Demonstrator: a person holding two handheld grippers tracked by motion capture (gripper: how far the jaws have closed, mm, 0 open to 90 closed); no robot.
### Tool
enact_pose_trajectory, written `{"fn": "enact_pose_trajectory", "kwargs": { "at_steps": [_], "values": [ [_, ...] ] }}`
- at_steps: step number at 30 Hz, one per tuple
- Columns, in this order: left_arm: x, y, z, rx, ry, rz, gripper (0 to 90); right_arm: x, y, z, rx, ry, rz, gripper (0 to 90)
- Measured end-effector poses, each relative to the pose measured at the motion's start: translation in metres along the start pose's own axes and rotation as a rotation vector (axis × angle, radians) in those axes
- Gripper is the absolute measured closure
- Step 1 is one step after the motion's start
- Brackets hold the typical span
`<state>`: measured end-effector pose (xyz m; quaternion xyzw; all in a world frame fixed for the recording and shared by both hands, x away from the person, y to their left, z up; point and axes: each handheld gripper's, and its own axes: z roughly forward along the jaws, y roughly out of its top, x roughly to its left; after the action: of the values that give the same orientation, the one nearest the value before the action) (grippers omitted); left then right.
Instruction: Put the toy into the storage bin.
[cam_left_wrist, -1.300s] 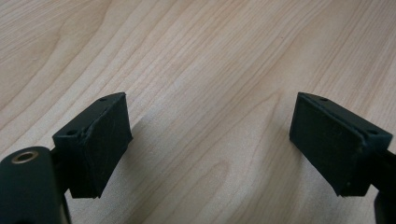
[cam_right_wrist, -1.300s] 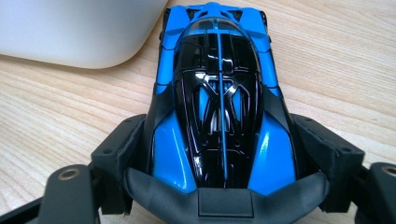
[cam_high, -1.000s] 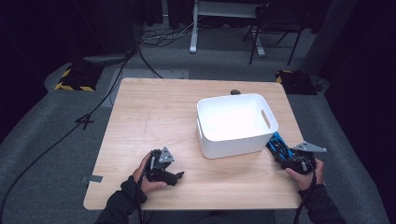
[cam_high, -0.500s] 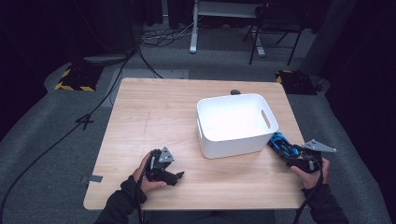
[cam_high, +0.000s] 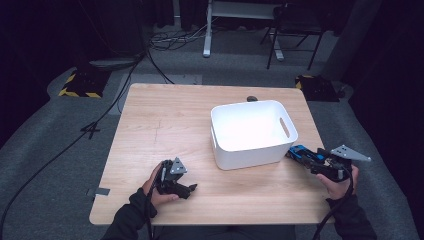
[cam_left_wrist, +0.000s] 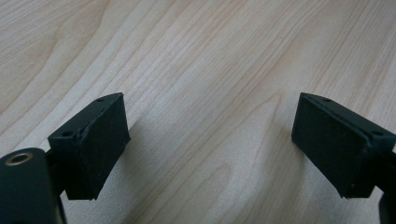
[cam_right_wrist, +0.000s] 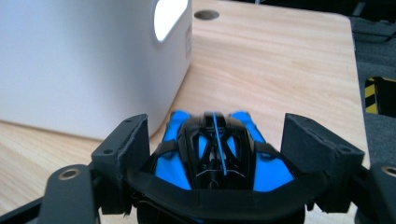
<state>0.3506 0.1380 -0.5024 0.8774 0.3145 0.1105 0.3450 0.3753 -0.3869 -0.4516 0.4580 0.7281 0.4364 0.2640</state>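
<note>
Holding a blue and black toy car (cam_right_wrist: 214, 154) between its jaws, the right gripper (cam_high: 320, 161) is at the right edge of the table (cam_high: 165, 125), just beside the white bin (cam_high: 252, 131). In the right gripper view the car's rear wing lies across the bottom between the two black pads (cam_right_wrist: 126, 144), and the car body fills the space between them, so the jaws are clenched on the car. The nose of the car points toward the lower right corner of the bin and is very near to its wall, but I cannot tell if they touch. The car looks lifted a little above the wood.

The left gripper (cam_high: 175, 182) is near the front edge of the table, well apart from the bin. Its jaws stand wide and released, with bare wood between the pads (cam_left_wrist: 93, 144). A hand (cam_high: 157, 187) holds it low over the table.
</note>
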Motion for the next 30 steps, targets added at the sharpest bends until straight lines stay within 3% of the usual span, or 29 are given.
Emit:
{"fn": "enact_pose_trajectory", "kwargs": {
  "at_steps": [15,21,30],
  "values": [
    [0.0,0.0,0.0,0.0,0.004,0.003,11.3,-0.003,0.029,-0.007,-0.071,-0.01,-0.02,24.6],
    [0.0,0.0,0.0,0.0,0.004,0.003,11.3,-0.006,0.042,-0.019,-0.105,-0.009,-0.001,24.7],
    [0.0,0.0,0.0,0.001,0.0,-0.001,11.3,-0.009,0.07,-0.035,-0.124,-0.02,-0.016,24.7]
  ]
}}
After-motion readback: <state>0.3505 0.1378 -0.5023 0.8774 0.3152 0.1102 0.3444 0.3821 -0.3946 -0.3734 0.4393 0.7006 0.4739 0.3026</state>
